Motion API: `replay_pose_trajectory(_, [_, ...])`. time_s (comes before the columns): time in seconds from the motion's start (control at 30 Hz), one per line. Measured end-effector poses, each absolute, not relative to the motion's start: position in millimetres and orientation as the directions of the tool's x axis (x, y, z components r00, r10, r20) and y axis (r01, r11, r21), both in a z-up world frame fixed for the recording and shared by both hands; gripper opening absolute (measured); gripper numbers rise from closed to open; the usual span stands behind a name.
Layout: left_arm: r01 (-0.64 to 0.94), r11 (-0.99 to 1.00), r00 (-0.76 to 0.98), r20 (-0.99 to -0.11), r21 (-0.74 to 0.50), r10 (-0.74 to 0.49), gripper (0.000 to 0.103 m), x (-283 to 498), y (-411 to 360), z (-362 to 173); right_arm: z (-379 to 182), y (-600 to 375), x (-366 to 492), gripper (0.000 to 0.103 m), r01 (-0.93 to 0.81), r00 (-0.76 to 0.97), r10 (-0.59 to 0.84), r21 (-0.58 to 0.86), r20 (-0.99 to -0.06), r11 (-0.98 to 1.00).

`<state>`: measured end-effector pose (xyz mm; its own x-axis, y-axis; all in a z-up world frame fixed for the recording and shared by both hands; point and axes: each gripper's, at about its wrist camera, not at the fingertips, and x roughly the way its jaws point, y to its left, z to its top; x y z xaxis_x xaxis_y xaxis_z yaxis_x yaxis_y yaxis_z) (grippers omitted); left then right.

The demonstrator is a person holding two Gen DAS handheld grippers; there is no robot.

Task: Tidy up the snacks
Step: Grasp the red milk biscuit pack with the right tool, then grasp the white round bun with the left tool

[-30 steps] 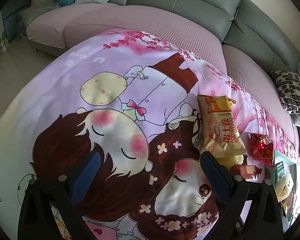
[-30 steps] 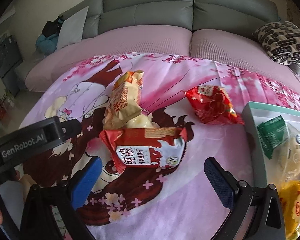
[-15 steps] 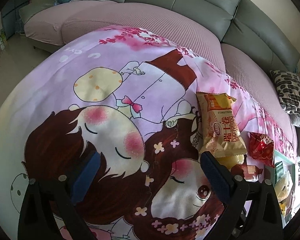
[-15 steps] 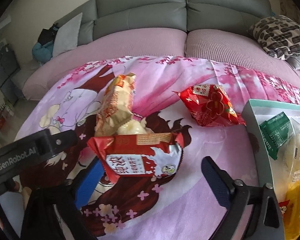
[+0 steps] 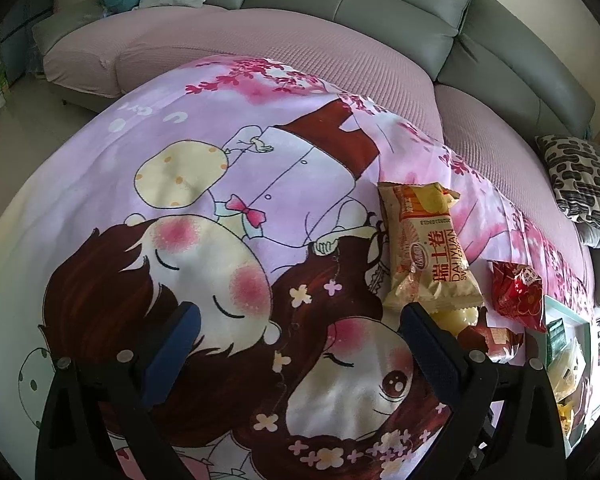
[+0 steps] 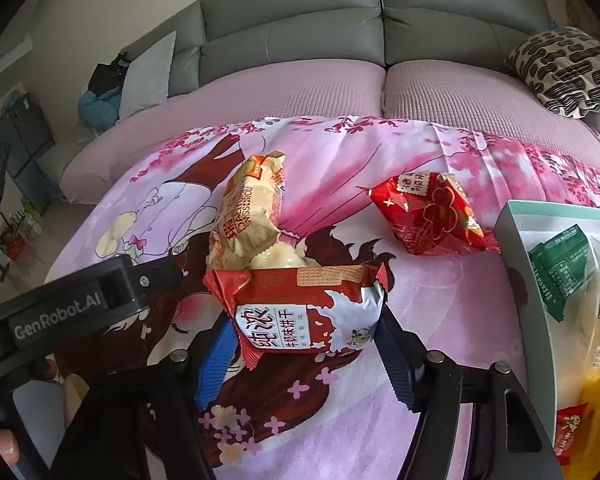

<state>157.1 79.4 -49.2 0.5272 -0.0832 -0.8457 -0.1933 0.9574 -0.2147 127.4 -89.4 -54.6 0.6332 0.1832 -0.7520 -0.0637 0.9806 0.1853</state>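
Pink cartoon-printed cloth (image 6: 440, 320) covers a low surface in front of a grey sofa (image 6: 372, 28). The right gripper (image 6: 302, 338) has just been closing its jaws, and its two blue pads now sit against the left and right ends of a red and white biscuit pack (image 6: 300, 312), grasping it. The pack lies across the view with its front facing up.

Just behind the pack, touching it, is a pale clear-wrapped bun (image 6: 278, 256), and behind that a tan roll pack (image 6: 252, 216) lies lengthwise, pointing away towards the sofa. A red foil pack (image 6: 432, 212) lies apart to the right. At the right edge is a pale green box (image 6: 516, 240) holding a green pack (image 6: 560, 268) and other yellow and clear wrappers.

The left gripper (image 5: 296, 344) hovers over bare cloth with its jaws spread wide and nothing between them. In its view the roll pack (image 5: 428, 248) lies just beyond its right finger. The same gripper shows at the left of the right view as a black bar marked GenRobot.AI.

A black and white patterned cushion (image 6: 568, 68) rests on the sofa to the right.
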Motion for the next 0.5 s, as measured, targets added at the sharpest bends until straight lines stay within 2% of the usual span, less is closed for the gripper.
replay_pose_trajectory(0.5, [-0.140,0.972,0.525,-0.847,-0.186,-0.086,0.100,157.5,60.1,-45.6,-38.2,-116.3,115.5,0.066,-0.037,0.656,0.144,0.159,-0.741,0.987])
